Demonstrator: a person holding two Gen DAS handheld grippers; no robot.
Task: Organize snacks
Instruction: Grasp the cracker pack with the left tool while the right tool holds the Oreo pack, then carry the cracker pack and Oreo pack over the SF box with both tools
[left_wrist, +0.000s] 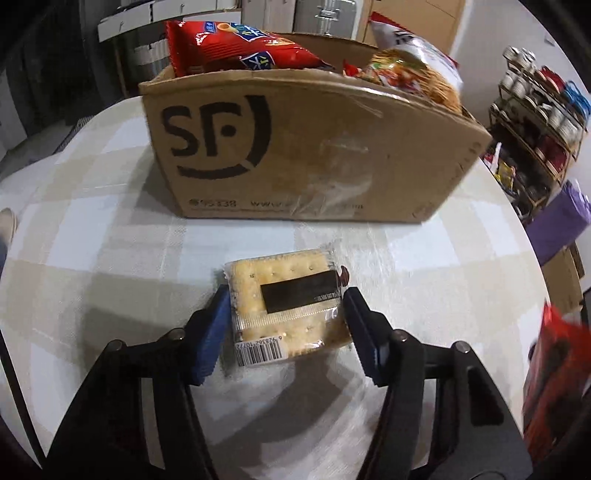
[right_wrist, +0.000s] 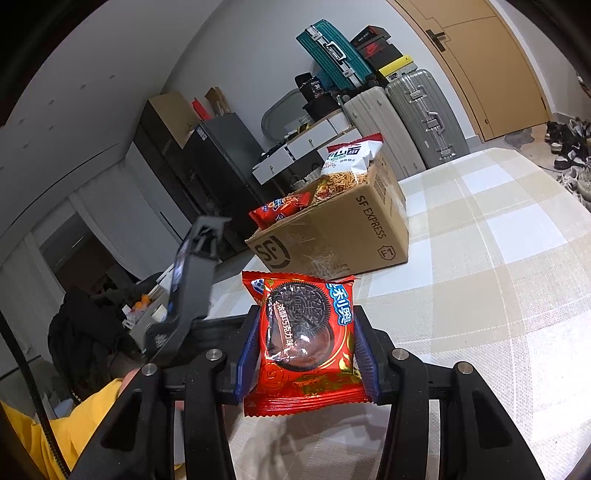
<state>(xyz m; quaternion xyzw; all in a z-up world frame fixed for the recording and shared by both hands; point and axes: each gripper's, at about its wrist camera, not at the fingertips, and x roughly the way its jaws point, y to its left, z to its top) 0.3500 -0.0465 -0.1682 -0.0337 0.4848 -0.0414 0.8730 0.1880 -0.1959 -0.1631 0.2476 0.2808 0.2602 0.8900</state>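
Observation:
A clear pack of square crackers with a black label lies on the checked tablecloth, just in front of the brown SF cardboard box. My left gripper straddles it, and both blue pads touch its sides. My right gripper is shut on a red chocolate sandwich-cookie pack, held above the table; the same pack shows blurred at the right edge of the left wrist view. The box holds a red snack bag and a white noodle-snack bag.
A wooden rack of jars stands off the table's right edge. Suitcases and a dark fridge stand behind the box. A yellow sleeve is at the lower left, beside the left tool's grey housing.

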